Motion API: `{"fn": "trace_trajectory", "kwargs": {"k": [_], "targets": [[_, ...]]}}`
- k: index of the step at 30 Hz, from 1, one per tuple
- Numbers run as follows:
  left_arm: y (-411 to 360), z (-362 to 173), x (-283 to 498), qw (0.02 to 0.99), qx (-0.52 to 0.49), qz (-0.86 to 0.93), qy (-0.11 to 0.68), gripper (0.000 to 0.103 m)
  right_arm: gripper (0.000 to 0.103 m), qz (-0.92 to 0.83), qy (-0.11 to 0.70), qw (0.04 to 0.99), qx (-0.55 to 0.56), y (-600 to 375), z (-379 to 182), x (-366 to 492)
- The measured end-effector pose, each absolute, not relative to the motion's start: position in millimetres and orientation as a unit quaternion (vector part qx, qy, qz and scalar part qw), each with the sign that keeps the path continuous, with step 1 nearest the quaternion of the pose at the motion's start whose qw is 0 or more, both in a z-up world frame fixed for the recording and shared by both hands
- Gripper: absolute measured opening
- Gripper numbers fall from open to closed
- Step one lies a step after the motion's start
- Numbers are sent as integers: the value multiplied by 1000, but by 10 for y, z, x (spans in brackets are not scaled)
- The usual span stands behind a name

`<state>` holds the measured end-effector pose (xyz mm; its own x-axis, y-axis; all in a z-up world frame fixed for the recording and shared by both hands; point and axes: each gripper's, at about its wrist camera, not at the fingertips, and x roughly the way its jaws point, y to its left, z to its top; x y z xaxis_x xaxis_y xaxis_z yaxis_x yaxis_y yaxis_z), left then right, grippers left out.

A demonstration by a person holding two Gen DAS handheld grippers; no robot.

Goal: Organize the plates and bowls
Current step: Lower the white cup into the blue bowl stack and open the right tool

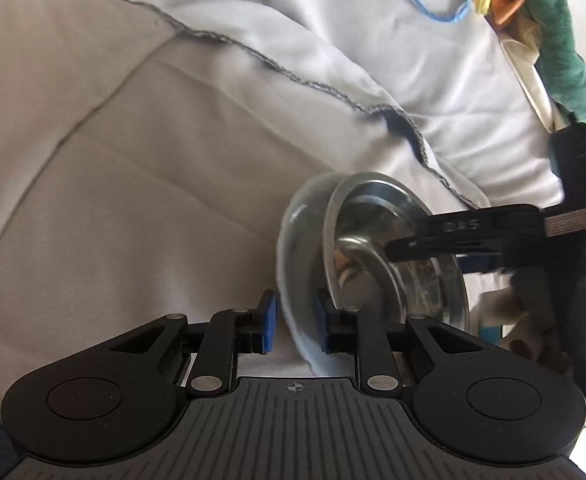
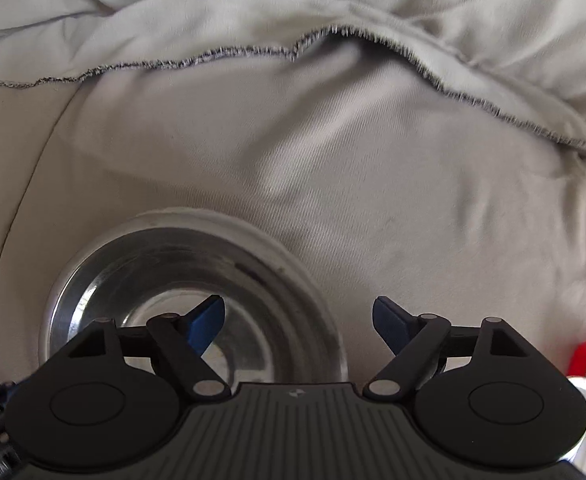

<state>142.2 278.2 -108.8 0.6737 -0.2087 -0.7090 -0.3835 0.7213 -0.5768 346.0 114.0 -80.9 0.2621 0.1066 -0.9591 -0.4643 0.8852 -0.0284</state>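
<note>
**Ana:** Nearest to us, the left tongs [image 1: 293, 326] are nearly closed, their blue pads either side of the rim of the white bowl [image 1: 293, 264]. It looks like a grip on that rim, though I can't swear both pads touch.

**Ben:** And the steel bowl [image 1: 397, 256] sits nested inside the white one, the pair tipped up on edge from this side.

**Ana:** Right. The right tongs [image 2: 299, 322] are spread wide and hold nothing. One blue pad [image 2: 207, 324] hangs over the steel bowl's hollow, the other out over the sheet.

**Ben:** So I'd guess the step is seating the steel bowl properly in the white one, or letting go after doing so.

**Ana:** That's my reading. To do it well, I'd keep the left grip firm on the rim and level the stack before anything is released; steel on glazed ware will slide.

**Ben:** And the right tongs should lift straight clear, so a pad doesn't catch the metal lip.

**Ana:** The bed is soft too. The pale bedsheet [image 1: 141, 168] gives underneath, so set the stack down flat, away from folds.

**Ben:** Further back there's the blanket's dark stitched edge [image 2: 333, 32], and a blue elastic band [image 1: 433, 0] beside a green cloth [image 1: 561, 40]. Well apart from the bowls.
</note>
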Motion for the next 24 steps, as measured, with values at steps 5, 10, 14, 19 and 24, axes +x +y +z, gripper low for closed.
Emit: {"fn": "trace_trajectory", "kwargs": {"k": [5,10,14,19,24], "targets": [[2889,-1159,1435,833,-396,52,383,22,85,190,607,763,-114,1115,-903,3367],[3013,-1214,1428,834,-416,58,357,23,84,211,617,755,-70,1033,-852,3320],[2962,-1071,1327,867,-376,93,313,24,78,229,575,782,-75,972,-715,3253],[2768,-679,1141,897,-348,94,254,24,85,274,409,865,-97,534,59,2787],[2258,-372,1399,893,-350,-45,279,24,86,252,342,904,-37,-419,482,2617]]}}
